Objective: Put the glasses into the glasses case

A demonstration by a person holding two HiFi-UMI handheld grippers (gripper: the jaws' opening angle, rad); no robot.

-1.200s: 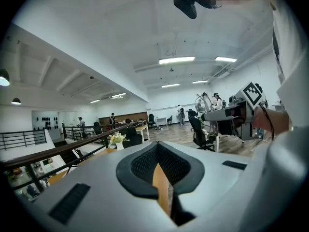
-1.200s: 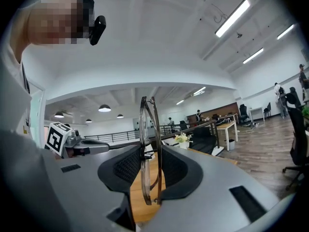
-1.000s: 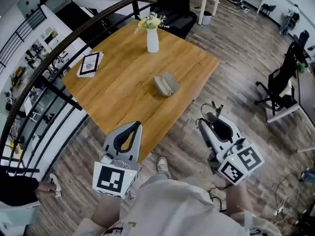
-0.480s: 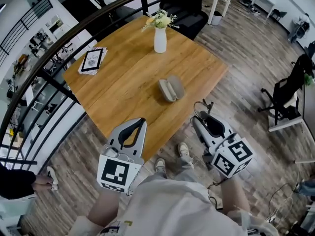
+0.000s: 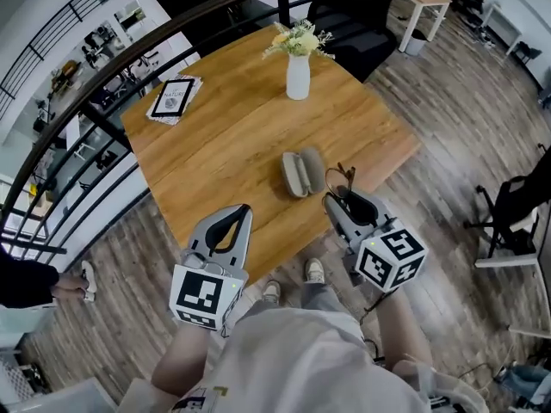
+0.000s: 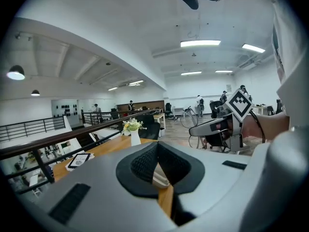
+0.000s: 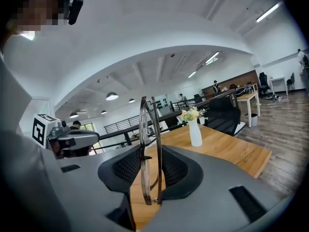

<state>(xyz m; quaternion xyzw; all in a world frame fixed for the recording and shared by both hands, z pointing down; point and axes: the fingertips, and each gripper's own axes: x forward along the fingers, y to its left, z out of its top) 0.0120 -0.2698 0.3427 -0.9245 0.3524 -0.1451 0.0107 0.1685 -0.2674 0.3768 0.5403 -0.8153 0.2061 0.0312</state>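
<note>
Right tongs (image 5: 344,196): jaws part way shut, pinching folded glasses (image 7: 143,144), which stand on edge. Left tongs (image 5: 242,212): tips together, holding nothing. Glasses case (image 5: 301,172) lies open on table (image 5: 215,136), just ahead of right tongs. Vase (image 5: 298,77) farther off, flowers (image 5: 300,40) in it.

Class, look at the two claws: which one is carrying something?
The right claw, with the glasses gripped upright between its jaws; the left claw has its jaws closed on nothing.

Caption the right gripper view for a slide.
Right hand-held gripper clamps folded glasses upright, facing a wooden table with a flower vase.
</note>
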